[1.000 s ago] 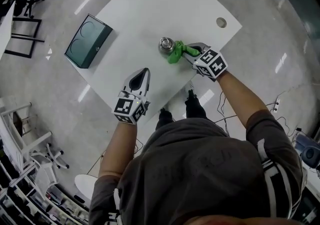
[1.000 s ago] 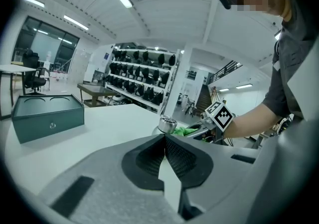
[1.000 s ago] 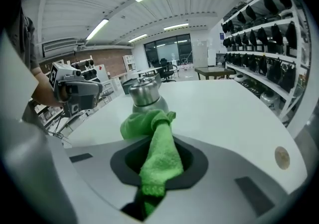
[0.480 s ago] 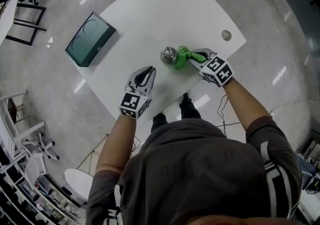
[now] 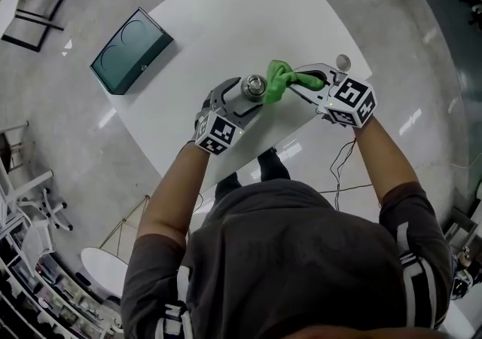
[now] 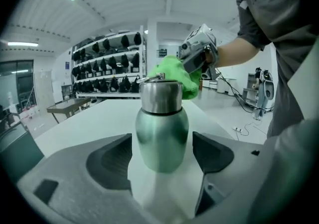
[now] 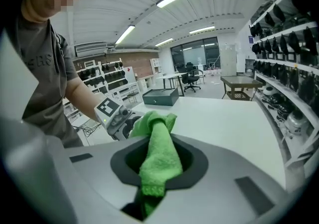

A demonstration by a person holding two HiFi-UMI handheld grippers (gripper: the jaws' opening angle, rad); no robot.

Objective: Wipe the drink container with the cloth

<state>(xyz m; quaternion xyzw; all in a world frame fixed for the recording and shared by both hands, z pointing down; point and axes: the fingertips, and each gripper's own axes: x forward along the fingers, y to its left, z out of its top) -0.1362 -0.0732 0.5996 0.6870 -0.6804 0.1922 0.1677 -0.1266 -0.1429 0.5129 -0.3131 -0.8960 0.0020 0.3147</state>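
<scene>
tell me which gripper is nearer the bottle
Left. The left gripper has just been opening its jaws, which stand either side of the bottle, clear of it. The right gripper, shut on the cloth, is off to one side, beyond the cloth.

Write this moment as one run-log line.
left gripper: jaws just opened, astride bottle, not gripping | right gripper: shut on green cloth, beside bottle

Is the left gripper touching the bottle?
Apart. The left gripper view shows the bottle standing between the jaws of the left gripper, which have just been opening, with a thin gap on each side.
</scene>
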